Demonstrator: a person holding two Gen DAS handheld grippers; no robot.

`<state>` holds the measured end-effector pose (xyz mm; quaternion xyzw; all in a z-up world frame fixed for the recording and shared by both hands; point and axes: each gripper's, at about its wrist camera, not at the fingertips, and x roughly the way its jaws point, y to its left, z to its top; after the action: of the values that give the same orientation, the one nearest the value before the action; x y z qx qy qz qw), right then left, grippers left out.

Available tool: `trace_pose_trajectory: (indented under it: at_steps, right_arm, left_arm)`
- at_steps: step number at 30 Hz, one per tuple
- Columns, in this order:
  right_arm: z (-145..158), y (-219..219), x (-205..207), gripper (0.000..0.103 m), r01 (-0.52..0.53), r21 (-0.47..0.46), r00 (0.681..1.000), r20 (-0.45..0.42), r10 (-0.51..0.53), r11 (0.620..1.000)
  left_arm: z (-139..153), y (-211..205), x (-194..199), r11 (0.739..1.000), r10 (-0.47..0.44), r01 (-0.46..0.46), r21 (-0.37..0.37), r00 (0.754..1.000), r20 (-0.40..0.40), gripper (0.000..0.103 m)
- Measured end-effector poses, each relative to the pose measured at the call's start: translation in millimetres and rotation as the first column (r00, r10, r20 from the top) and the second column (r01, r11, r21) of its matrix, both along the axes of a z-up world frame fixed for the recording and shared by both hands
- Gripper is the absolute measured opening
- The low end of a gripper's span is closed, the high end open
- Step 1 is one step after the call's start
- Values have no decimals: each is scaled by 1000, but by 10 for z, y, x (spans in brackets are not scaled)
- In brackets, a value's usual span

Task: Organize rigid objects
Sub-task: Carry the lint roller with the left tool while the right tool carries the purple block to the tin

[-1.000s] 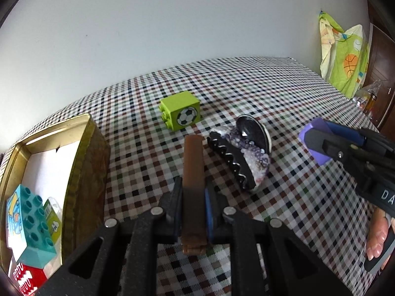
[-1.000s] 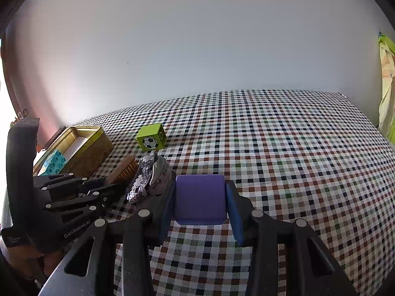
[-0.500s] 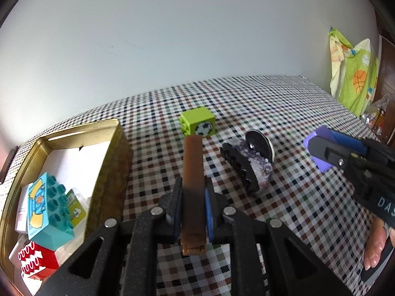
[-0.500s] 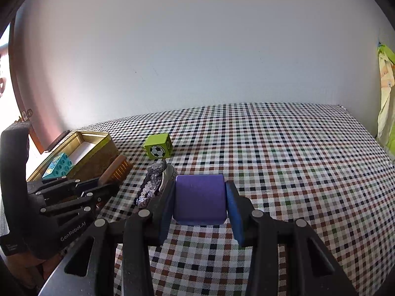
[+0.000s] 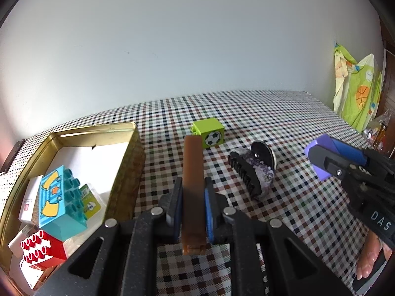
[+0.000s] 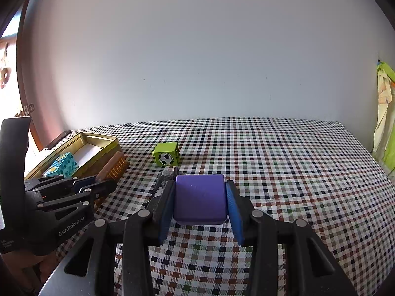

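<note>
Brown, perhaps a brush [image 5: 193,187], fills the left gripper [image 5: 193,204]; the right gripper [image 6: 200,202] clamps a purple block [image 6: 200,198].

Shiny gold metal tin [image 5: 128,162], checked cloth tablecloth [image 6: 284,162] (matt), glossy plastic green block [image 5: 208,135]

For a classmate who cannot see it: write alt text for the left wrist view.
The left gripper clamps a brown brush above a checked tablecloth. A gold tin with toy blocks sits left; a green football cube and hair claw lie ahead.
</note>
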<state>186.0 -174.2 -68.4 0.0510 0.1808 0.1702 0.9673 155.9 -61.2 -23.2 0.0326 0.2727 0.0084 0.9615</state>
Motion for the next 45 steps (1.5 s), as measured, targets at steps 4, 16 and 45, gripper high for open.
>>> trace_pose_trajectory:
  at_steps: [4, 16, 45]
  right_arm:
    - [15, 32, -21, 43, -1, -12, 1000, 11, 1, 1000]
    - [28, 102, -91, 43, -11, -32, 1000, 11, 12, 999]
    - [32, 219, -270, 43, -16, -38, 999, 45, 18, 999]
  left_arm:
    - [16, -9, -59, 1000, 10, -10, 2, 1000, 27, 14]
    - [56, -3, -264, 1000, 30, -30, -5, 996, 89, 14]
    - [129, 173, -621, 991, 127, -116, -63, 969, 210, 14]
